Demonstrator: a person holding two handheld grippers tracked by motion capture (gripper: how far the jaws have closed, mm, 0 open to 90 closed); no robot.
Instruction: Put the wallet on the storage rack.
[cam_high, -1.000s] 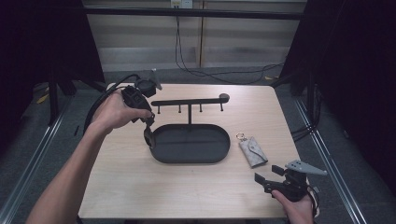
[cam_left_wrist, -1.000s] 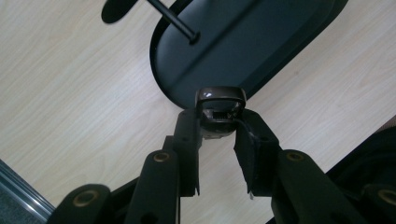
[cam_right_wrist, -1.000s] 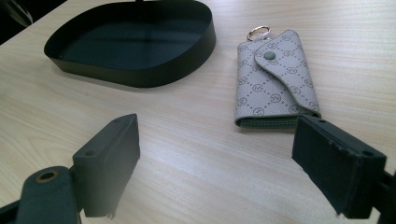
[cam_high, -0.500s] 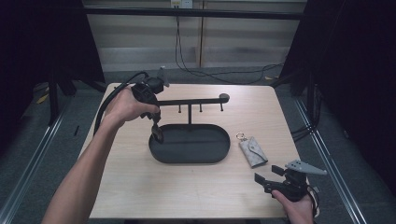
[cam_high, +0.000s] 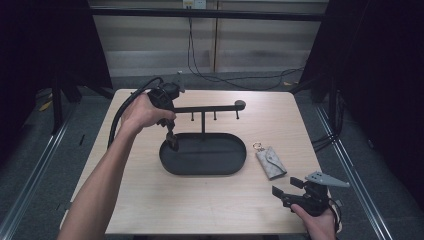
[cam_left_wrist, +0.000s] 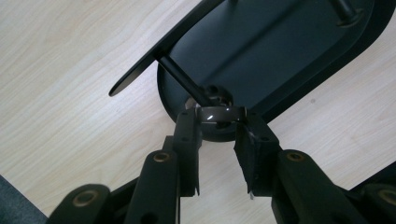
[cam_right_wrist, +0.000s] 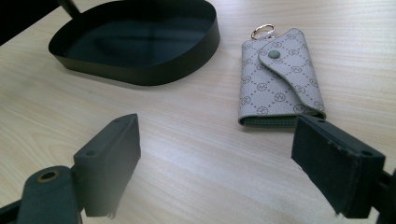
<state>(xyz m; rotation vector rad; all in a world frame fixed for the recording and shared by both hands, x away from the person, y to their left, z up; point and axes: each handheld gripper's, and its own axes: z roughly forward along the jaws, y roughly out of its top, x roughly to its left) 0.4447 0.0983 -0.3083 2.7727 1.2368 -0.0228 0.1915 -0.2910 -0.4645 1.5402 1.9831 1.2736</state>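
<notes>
My left gripper (cam_high: 171, 141) points down over the left end of the black oval tray (cam_high: 200, 172), under the left end of the stand's crossbar (cam_high: 205, 108). It is shut on a dark glossy ring (cam_left_wrist: 219, 113), pinched between both pads. In the left gripper view the ring sits right at the tip of a peg (cam_left_wrist: 182, 80) that hangs from the bar; whether it is around the peg I cannot tell. My right gripper (cam_high: 282, 190) rests open near the front right corner. Its jaws stand wide in the right gripper view (cam_right_wrist: 217, 144), with nothing between them.
A grey patterned key pouch (cam_high: 270, 163) with a metal ring lies flat right of the tray, just ahead of the right gripper (cam_right_wrist: 275, 79). The tray wall (cam_right_wrist: 140, 70) stands farther off to the left. More pegs hang along the crossbar.
The left hand has moved right and down with the ring, from the table's left side to the left end of the tray. The right hand has stayed put.
</notes>
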